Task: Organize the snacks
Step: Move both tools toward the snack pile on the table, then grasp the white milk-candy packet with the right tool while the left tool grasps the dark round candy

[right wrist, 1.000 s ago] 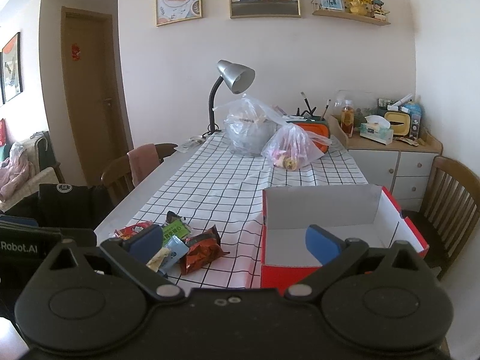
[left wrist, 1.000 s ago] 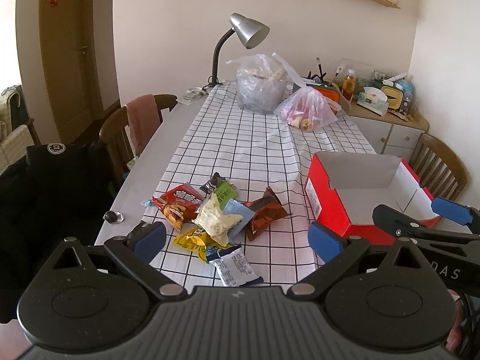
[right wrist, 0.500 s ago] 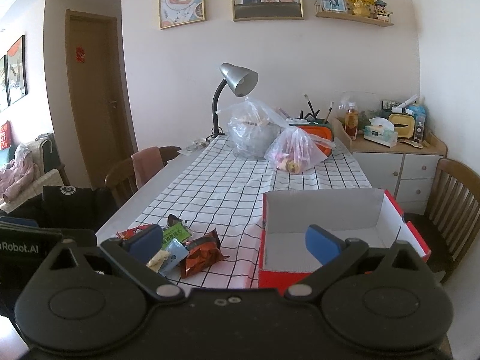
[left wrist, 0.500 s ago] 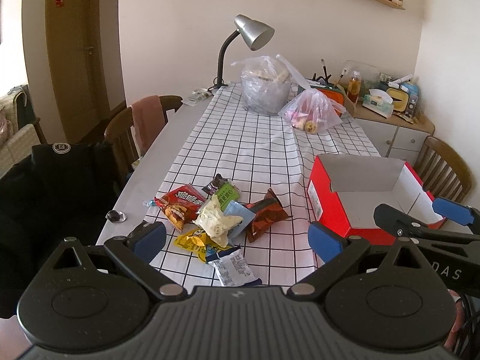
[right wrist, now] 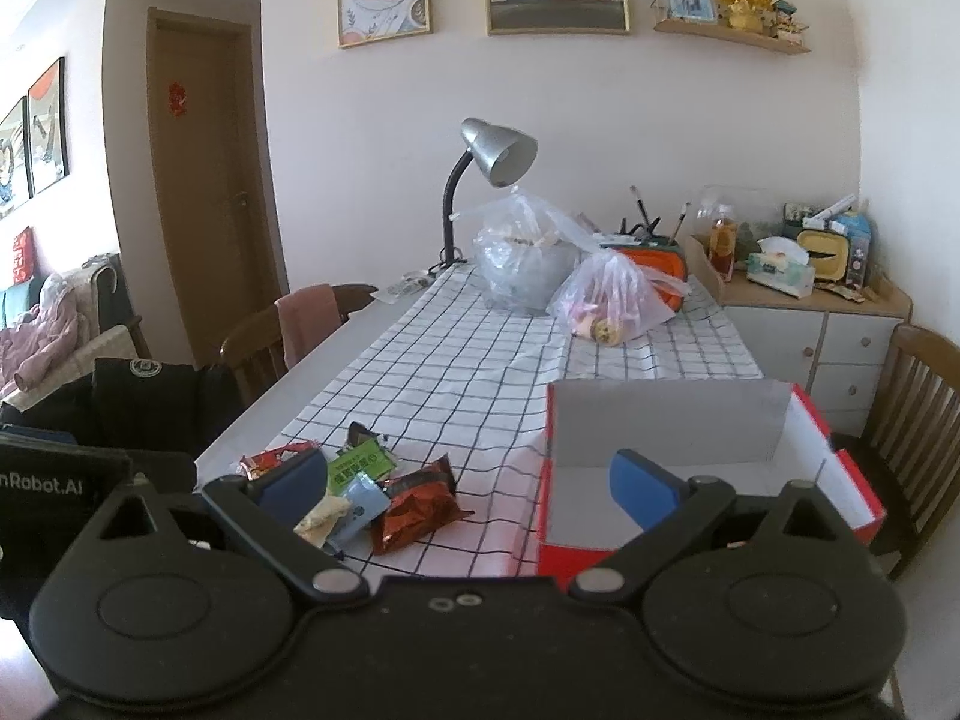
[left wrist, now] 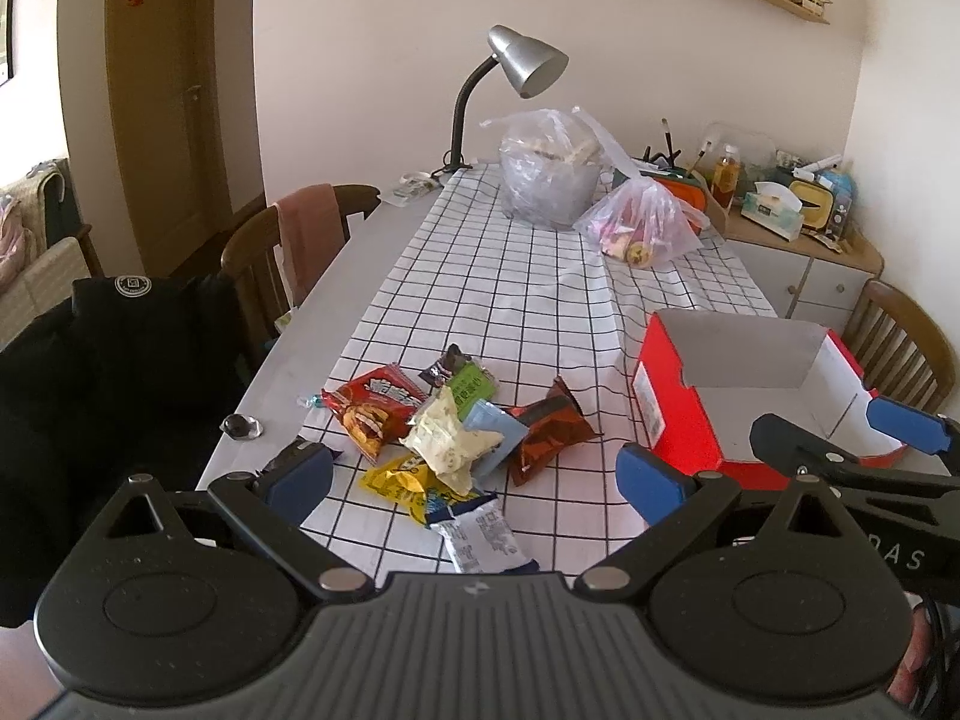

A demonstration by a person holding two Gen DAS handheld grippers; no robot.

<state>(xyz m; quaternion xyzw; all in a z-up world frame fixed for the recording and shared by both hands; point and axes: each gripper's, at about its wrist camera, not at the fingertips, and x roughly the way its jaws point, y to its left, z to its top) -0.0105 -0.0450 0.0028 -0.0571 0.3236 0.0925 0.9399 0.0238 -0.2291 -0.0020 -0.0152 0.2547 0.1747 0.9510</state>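
Observation:
A pile of snack packets point(left wrist: 444, 432) lies on the checked tablecloth point(left wrist: 510, 288): a red bag point(left wrist: 372, 405), a green packet point(left wrist: 471, 387), a cream wrapper point(left wrist: 447, 444), a brown bag point(left wrist: 549, 429), a yellow one point(left wrist: 399, 480) and a white one point(left wrist: 480, 537). An empty red box point(left wrist: 672, 420) stands to their right. My left gripper point(left wrist: 474, 477) is open above the near packets. My right gripper point(right wrist: 468, 483) is open and empty, between the pile point(right wrist: 372, 492) and the box point(right wrist: 666, 426); it also shows in the left wrist view point(left wrist: 840, 438) over the box's near edge.
A desk lamp point(left wrist: 516, 69) and two clear plastic bags point(left wrist: 552, 174) point(left wrist: 642, 225) stand at the table's far end. Wooden chairs point(left wrist: 282, 264) point(right wrist: 918, 420) flank the table. A black jacket point(left wrist: 114, 360) hangs at the left. A cluttered sideboard point(right wrist: 810, 300) stands at the right.
Both grippers have risen and pulled back a little, so the table looks slightly farther and lower. The packets and the box have not moved.

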